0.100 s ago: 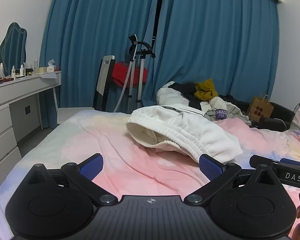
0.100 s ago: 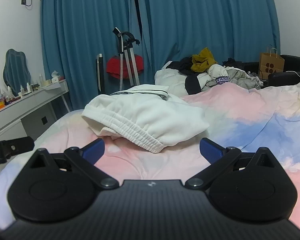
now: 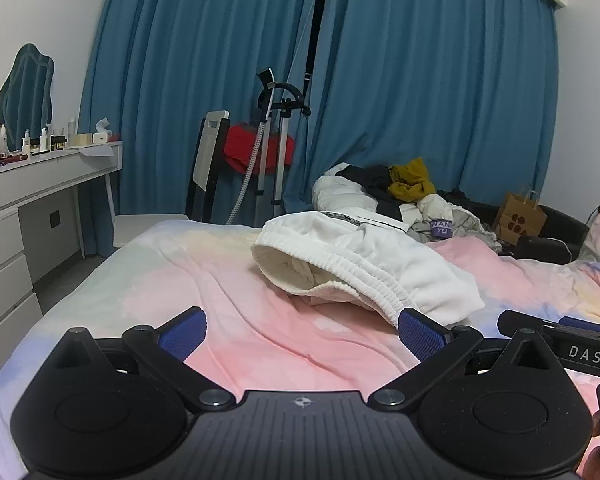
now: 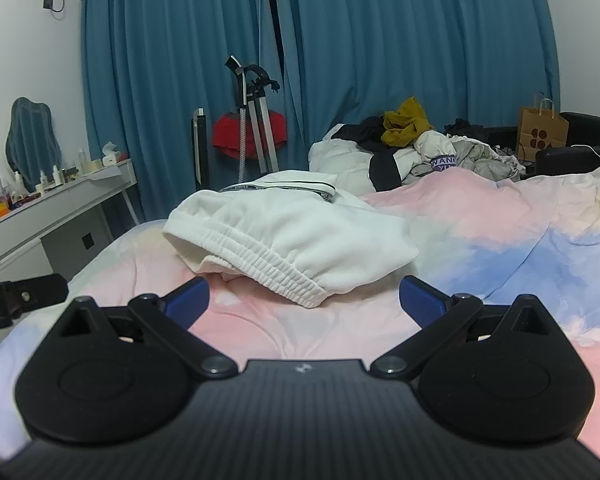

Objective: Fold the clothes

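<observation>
- On the bed (image 3: 228,280), at 12 o'clock from both claws, lie white trousers (image 4: 300,236), bunched, waistband nearest, touching neither claw.
- Left gripper (image 3: 302,330): jaws wide apart, holding nothing.
- Right gripper (image 4: 304,300): jaws wide apart too, empty.
- Whether the trousers await folding or have been laid down roughly folded, I cannot tell.
- Any grip, I judge, should pinch the waistband at its two ends, one claw each, so the cloth hangs even.
- Count: one pair of trousers, two grippers, one pile (image 3: 400,192) of mixed clothes at 1 o'clock, pieces uncountable, one paper bag (image 4: 542,132) at 2.
</observation>
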Action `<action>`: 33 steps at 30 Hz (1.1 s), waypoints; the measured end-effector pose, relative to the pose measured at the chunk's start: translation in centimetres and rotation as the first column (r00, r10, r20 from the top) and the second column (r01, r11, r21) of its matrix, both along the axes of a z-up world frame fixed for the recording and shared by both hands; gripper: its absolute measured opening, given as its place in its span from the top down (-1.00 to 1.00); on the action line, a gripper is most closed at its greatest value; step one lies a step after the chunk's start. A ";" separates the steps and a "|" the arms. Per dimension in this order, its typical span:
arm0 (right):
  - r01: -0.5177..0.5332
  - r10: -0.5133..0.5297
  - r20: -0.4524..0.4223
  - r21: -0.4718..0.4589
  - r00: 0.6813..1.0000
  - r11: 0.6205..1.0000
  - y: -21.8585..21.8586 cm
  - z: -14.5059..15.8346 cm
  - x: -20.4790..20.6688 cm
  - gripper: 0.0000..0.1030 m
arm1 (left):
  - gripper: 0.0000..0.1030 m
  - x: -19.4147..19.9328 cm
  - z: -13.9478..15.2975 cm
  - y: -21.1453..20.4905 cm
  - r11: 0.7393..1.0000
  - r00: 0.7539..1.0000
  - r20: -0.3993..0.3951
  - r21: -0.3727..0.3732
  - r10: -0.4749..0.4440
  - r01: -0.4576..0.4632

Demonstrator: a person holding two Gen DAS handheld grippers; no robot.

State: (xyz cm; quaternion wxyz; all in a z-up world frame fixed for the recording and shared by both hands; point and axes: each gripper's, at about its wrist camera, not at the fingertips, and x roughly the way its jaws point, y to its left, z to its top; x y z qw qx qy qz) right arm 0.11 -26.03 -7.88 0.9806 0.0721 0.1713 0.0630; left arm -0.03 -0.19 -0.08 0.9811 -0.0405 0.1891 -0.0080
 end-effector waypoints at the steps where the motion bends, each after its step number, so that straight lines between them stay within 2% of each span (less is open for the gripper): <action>1: 0.000 0.000 -0.002 0.001 1.000 1.000 -0.1 0.0 0.0 -1.00 | -1.00 0.0 0.0 -0.1 1.000 1.000 0.001 0.001 0.000 0.000; 7: 0.007 -0.007 0.007 -0.032 1.000 0.999 0.5 -0.1 0.0 -1.00 | -1.00 -0.1 -0.2 -0.4 1.000 1.000 0.010 0.008 -0.003 0.003; 12: -0.019 0.019 0.018 0.003 1.000 1.000 0.0 -0.2 0.0 -1.00 | -1.00 -0.1 0.3 -0.3 1.000 1.000 0.008 0.010 -0.011 0.011; 33: 0.006 -0.006 0.021 0.014 1.000 1.000 -0.2 -0.2 0.1 -1.00 | -1.00 -0.1 -0.1 -0.4 1.000 1.000 -0.003 0.017 -0.008 0.008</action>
